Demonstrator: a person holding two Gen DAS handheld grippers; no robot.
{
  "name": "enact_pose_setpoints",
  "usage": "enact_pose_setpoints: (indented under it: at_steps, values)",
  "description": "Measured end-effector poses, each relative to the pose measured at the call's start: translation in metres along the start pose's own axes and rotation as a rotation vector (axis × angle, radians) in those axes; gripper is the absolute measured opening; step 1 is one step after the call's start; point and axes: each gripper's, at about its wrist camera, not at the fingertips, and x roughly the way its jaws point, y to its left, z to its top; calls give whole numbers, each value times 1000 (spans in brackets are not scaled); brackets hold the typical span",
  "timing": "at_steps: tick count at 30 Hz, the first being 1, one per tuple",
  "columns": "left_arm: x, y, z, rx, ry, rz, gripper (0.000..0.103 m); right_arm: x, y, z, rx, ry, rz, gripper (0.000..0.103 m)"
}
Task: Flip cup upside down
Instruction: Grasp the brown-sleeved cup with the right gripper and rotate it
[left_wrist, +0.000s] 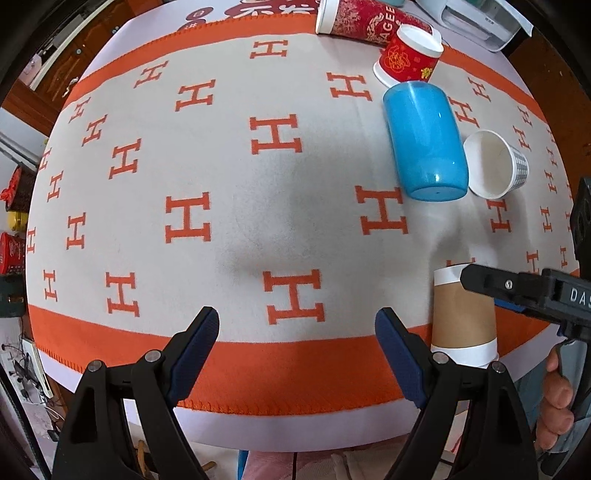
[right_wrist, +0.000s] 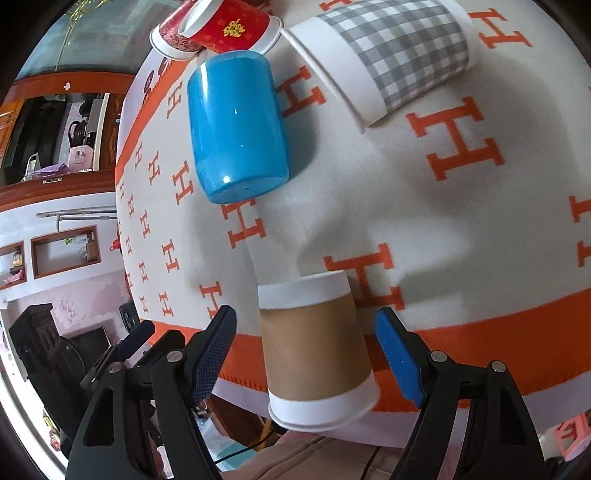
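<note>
Covering the table, the orange-and-white H-patterned blanket (right_wrist: 461, 192) carries a blue tumbler (right_wrist: 236, 133) lying far left; near its edge the brown paper cup (right_wrist: 314, 347) stands rim-down between the spread right gripper (right_wrist: 306, 354), apart from both fingers, while the left gripper (left_wrist: 297, 339) gapes empty

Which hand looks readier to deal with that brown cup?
Right, probably. Its tongs stand open on either side of the brown cup, which sits rim-down at the table's near edge. The left tongs are open over bare cloth, with the cup off to their side.
</note>
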Motion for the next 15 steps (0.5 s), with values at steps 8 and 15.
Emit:
enact_pose_setpoints:
  at_steps: [8,15]
  values:
    - [8,7,9,15,16,3,85,16,14,10,-25,21,-37,68]
    - [9,8,13,25,12,2,85,23,20,7,-34,27,-23,60]
